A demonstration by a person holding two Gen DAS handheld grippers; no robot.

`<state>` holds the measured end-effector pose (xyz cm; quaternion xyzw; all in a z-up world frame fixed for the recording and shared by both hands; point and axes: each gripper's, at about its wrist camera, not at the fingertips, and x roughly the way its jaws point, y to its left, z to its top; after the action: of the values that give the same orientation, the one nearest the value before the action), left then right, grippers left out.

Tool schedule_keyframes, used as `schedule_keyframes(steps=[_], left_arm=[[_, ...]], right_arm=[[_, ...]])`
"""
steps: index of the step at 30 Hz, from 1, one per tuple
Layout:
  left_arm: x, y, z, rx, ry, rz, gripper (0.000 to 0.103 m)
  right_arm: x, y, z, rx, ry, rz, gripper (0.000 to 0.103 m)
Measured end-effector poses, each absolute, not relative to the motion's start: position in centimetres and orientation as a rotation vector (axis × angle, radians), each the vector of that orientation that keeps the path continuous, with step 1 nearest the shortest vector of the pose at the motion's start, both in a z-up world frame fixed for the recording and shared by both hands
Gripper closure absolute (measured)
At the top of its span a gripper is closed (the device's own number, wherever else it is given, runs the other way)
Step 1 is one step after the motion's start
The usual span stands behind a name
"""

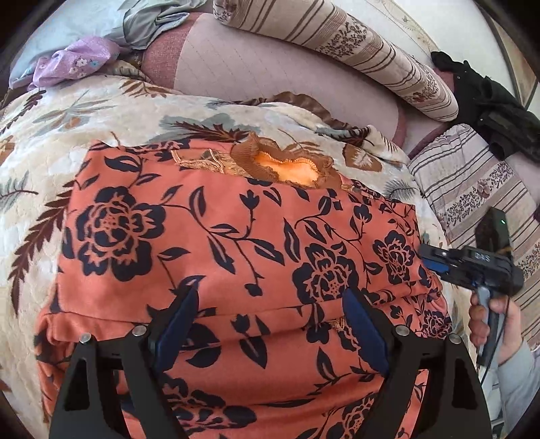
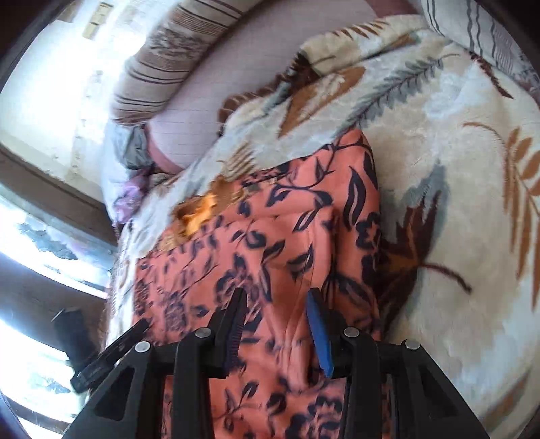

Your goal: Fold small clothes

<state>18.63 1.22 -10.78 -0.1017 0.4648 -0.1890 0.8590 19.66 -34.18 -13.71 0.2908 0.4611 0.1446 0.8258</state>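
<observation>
An orange garment (image 1: 202, 236) with dark blue flowers lies folded on a cream leaf-patterned blanket (image 1: 50, 135). Its brown knit collar (image 1: 287, 165) with orange lining faces the far side. My left gripper (image 1: 270, 297) hovers open over the garment's near part, nothing pinched between the blue pads. At the garment's right edge a hand (image 1: 506, 320) holds my right gripper (image 1: 433, 260). In the right wrist view, this gripper (image 2: 276, 297) is narrowed over the garment (image 2: 270, 236), and a ridge of cloth lies between the fingers. The pads stand apart.
Striped pillows (image 1: 354, 44) lie at the back and right of the bed. A black item (image 1: 489, 101) sits at the far right, with purple cloth (image 1: 74, 60) and grey cloth (image 1: 148, 20) at the far left. The blanket (image 2: 455, 202) spreads beyond the garment.
</observation>
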Motion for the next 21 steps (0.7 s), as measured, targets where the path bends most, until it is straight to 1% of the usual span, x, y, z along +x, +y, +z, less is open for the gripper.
schedule_keyframes(steps=[1,2,4,6,8,9,10,12,13,16,17,18,19,20,21], left_arm=[[18.5,1.7,-10.7,-0.206,0.972,-0.390,0.016],[18.5,2.2,-10.6,-0.201,0.968,-0.381,0.016],[18.6,3.3,-10.7,-0.199,0.965,-0.363,0.016],[18.8,4.4,-10.8,-0.213,0.961,-0.339,0.016],[19.0,5.1,-10.8,-0.239,0.953,-0.331,0.016],[19.2,5.2,-10.8,-0.252,0.951,-0.332,0.016],[19.4,5.3,-11.0,-0.259,0.955,-0.333,0.016],[19.8,5.1,-11.3,-0.259,0.969,-0.337,0.016],[19.8,5.0,-11.5,-0.248,0.971,-0.341,0.016],[19.6,4.9,-12.2,-0.195,0.967,-0.357,0.016],[19.7,4.8,-12.4,-0.190,0.964,-0.359,0.016],[19.7,4.8,-12.5,-0.190,0.960,-0.358,0.016],[19.7,4.8,-12.5,-0.195,0.959,-0.353,0.016],[19.7,4.7,-12.4,-0.203,0.960,-0.348,0.015],[19.8,4.7,-12.3,-0.220,0.962,-0.346,0.015]], right_arm=[[20.2,-33.4,-13.4,0.561,1.004,0.282,0.096],[20.2,-32.6,-12.8,0.498,1.014,0.269,0.099],[19.3,-30.6,-9.8,0.347,0.964,0.248,0.100],[18.3,-30.3,-6.5,0.261,0.878,0.203,0.101],[19.0,-31.3,-5.7,0.239,0.851,0.116,0.101],[19.7,-32.1,-6.4,0.260,0.866,0.084,0.100],[20.7,-33.4,-8.4,0.340,0.925,0.088,0.096],[21.7,-35.4,-12.7,0.525,1.054,0.121,0.096],[20.9,-36.1,-13.4,0.580,1.034,0.114,0.096],[16.8,-37.0,-12.1,0.710,0.870,0.135,0.096],[15.1,-37.2,-11.6,0.773,0.810,0.140,0.089],[13.5,-37.1,-11.4,0.820,0.771,0.152,0.076],[12.0,-36.3,-11.4,0.858,0.753,0.160,0.033],[10.3,-35.7,-11.6,0.906,0.728,0.167,0.009],[9.1,-35.1,-11.8,0.941,0.702,0.180,0.010]])
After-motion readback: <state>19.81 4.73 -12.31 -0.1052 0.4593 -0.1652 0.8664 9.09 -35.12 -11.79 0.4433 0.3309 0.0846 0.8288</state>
